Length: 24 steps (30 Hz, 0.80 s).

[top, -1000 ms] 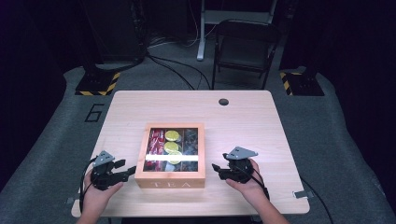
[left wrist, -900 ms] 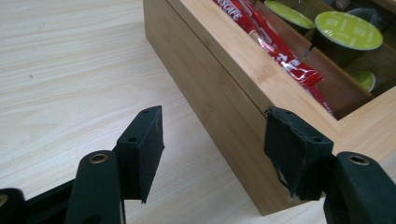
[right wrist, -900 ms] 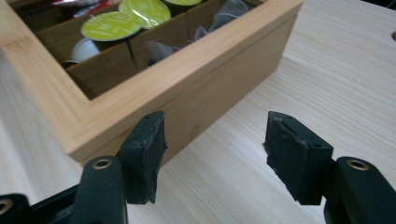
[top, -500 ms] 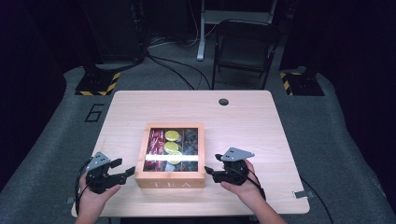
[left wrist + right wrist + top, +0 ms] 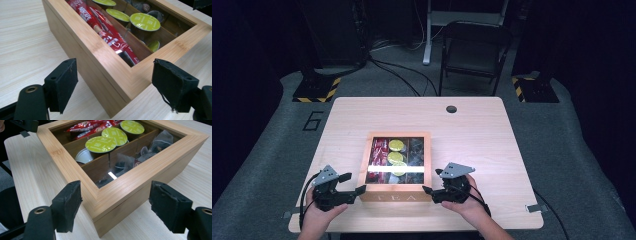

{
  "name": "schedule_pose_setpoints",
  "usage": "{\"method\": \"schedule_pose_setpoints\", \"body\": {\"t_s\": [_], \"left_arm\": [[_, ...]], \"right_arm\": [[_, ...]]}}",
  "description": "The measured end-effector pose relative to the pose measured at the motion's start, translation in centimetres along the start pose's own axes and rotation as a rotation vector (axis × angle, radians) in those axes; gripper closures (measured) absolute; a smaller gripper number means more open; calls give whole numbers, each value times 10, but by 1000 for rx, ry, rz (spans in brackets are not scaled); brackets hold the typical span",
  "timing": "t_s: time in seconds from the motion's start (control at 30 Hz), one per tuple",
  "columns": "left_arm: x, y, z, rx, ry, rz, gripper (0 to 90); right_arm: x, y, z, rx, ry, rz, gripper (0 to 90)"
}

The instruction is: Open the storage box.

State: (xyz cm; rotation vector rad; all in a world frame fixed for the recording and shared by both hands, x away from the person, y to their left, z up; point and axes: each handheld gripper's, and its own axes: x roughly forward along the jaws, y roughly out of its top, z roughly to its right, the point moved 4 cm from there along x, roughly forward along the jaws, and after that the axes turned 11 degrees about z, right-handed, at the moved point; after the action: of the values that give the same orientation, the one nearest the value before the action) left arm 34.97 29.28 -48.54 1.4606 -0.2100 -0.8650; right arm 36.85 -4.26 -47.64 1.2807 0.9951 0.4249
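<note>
With both the left gripper [image 5: 353, 184] and right gripper [image 5: 432, 181] having just been opening, jaws wide and empty at the wooden box's [image 5: 396, 191] near corners, an uneven pinch could skew it or tip the lid.

Grey carpet floor [image 5: 272, 150] surrounds the pale wooden bench [image 5: 482, 130] — dark beyond. A black folding chair [image 5: 472, 52] stands behind, near yellow-black striped bases [image 5: 317, 90].

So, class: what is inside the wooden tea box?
Inside the wooden tea box: red coffee sachets, green-lidded capsules and dark tea bags, in separate compartments. Whatever lies beneath them is covered.
</note>
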Motion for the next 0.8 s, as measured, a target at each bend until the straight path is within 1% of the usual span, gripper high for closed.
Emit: {"method": "schedule_pose_setpoints", "body": {"t_s": [0.03,0.07,0.1,0.17,0.2,0.23,0.27,0.3,0.33,0.37,0.4,0.43,0.47,0.53,0.57,0.6,0.63,0.67,0.7,0.73,0.77,0.8], "left_arm": [[2,-1,2,-3,3,7,202],[2,-1,2,2,-3,-4,198],[3,-2,3,8,-4,-7,198],[4,-2,5,15,-10,-14,195],[5,-3,6,16,-5,-5,196],[5,-4,7,22,-12,-18,195],[5,-4,8,30,-13,-19,196],[6,-5,9,26,-13,-12,195],[6,-5,9,36,-22,-25,195],[7,-6,11,32,-24,-28,196],[8,-6,11,47,-26,-29,196],[8,-7,12,45,-29,-37,196],[9,-8,13,42,-28,-34,197],[9,-9,13,46,-34,-41,197],[9,-10,14,50,-34,-45,198],[10,-10,13,67,-34,-48,199],[10,-11,14,63,-28,-47,199],[10,-12,14,62,-31,-54,200],[10,-12,14,67,-30,-56,204],[10,-13,14,82,-29,-64,211],[10,-13,14,82,-29,-64,217],[10,-14,14,95,-24,-69,225]], "right_arm": [[1,-1,-1,1,-5,-3,250],[2,-1,-1,-7,4,-8,248],[3,-2,-2,-11,4,-5,247],[4,-3,-4,-19,6,-15,241],[5,-3,-6,-14,1,-17,240],[6,-4,-6,-29,5,-19,239],[6,-4,-6,-31,9,-23,238],[7,-5,-7,-30,7,-30,237],[7,-6,-7,-35,11,-31,237],[8,-7,-8,-23,5,-34,237],[8,-7,-8,-24,6,-41,237],[9,-8,-8,-24,8,-39,237],[9,-9,-8,-22,9,-45,238],[10,-10,-9,-24,16,-50,237],[11,-11,-9,-20,14,-53,237],[12,-12,-10,-21,8,-52,229],[12,-13,-10,-33,8,-62,229],[13,-13,-11,-34,5,-62,230],[12,-14,-10,-49,10,-71,235],[12,-14,-10,-40,12,-74,239],[12,-14,-10,-40,12,-74,239],[13,-15,-9,-45,11,-76,241]]}}
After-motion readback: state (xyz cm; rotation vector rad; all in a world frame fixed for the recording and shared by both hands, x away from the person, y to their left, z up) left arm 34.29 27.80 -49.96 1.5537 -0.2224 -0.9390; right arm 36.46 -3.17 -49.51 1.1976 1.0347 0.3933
